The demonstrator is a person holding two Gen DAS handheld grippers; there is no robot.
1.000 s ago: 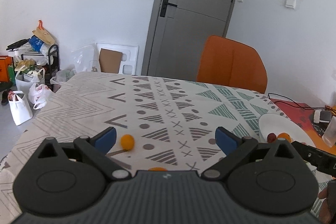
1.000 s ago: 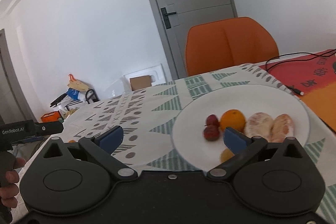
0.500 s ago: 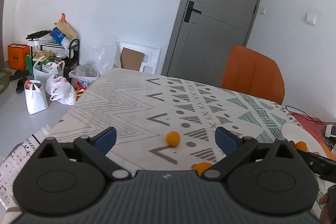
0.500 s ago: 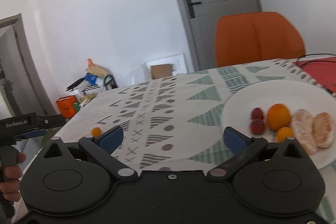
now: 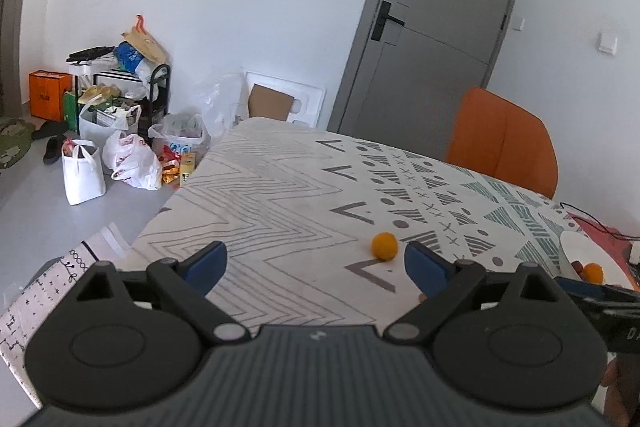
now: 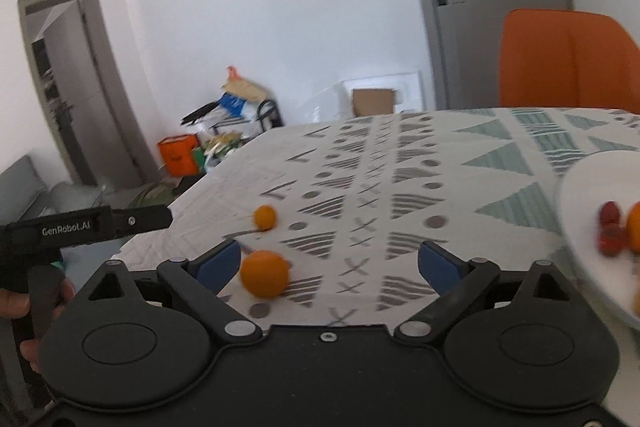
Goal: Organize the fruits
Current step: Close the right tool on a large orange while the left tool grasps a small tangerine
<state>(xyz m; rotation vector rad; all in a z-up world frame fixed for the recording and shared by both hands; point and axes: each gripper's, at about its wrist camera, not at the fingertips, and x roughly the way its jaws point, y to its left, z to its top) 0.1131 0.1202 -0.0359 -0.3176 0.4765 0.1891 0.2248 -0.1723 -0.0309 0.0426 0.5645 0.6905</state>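
Small orange [image 6: 264,273] on patterned tablecloth [image 6: 400,163], just inside my right gripper's [image 6: 328,263] left fingertip; touching or not, cannot tell. Smaller orange fruit [image 6: 265,216] ahead-left of it; in left wrist view same fruit [image 5: 384,245] just beside left gripper's [image 5: 316,263] right fingertip. White plate [image 6: 580,187] with red and orange fruit at right gripper's far right. Both grippers released, jaws spread wide, nothing held. Orange chair [image 5: 504,143] beyond table.
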